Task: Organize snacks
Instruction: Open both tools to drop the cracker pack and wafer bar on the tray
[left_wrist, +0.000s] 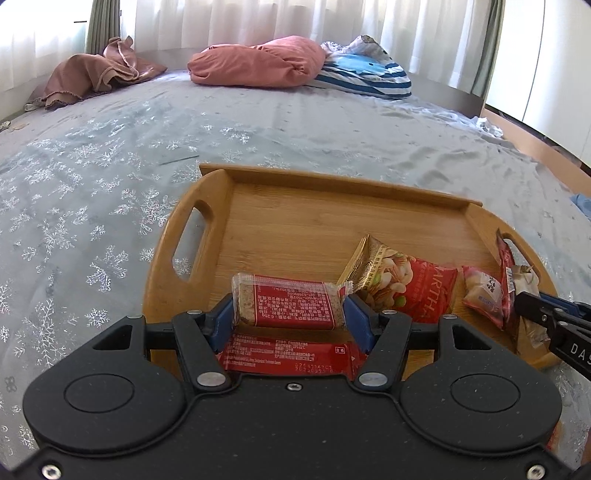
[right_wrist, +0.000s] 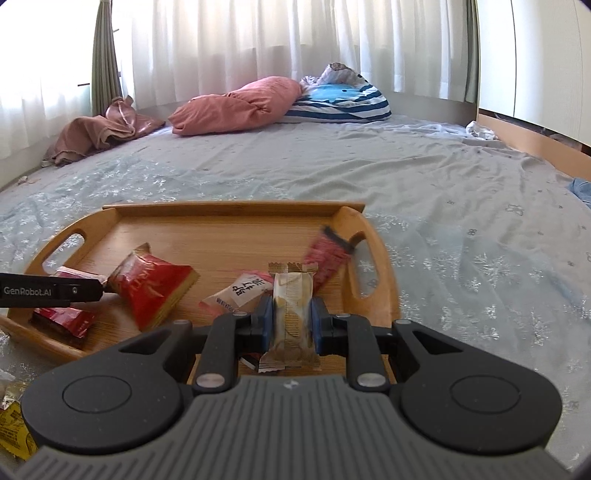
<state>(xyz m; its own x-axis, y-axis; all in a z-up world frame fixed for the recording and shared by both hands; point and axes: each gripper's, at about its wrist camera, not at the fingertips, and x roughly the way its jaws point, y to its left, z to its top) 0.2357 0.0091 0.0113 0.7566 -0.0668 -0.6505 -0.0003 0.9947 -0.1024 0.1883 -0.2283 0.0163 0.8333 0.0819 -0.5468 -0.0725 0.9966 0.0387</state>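
Observation:
A wooden tray lies on the bed. My left gripper is shut on a red cereal bar, held crosswise just above the tray's near edge, over another red bar lying flat. My right gripper is shut on a cream wafer packet, held upright over the tray near its right end. On the tray lie a red nut bag, a small pink-white packet and a slim red packet by the right handle.
The bed's pale snowflake sheet spreads all around the tray. Pink pillows and a striped blue cushion sit at the far end by the curtains. Yellow wrappers lie at the near left off the tray.

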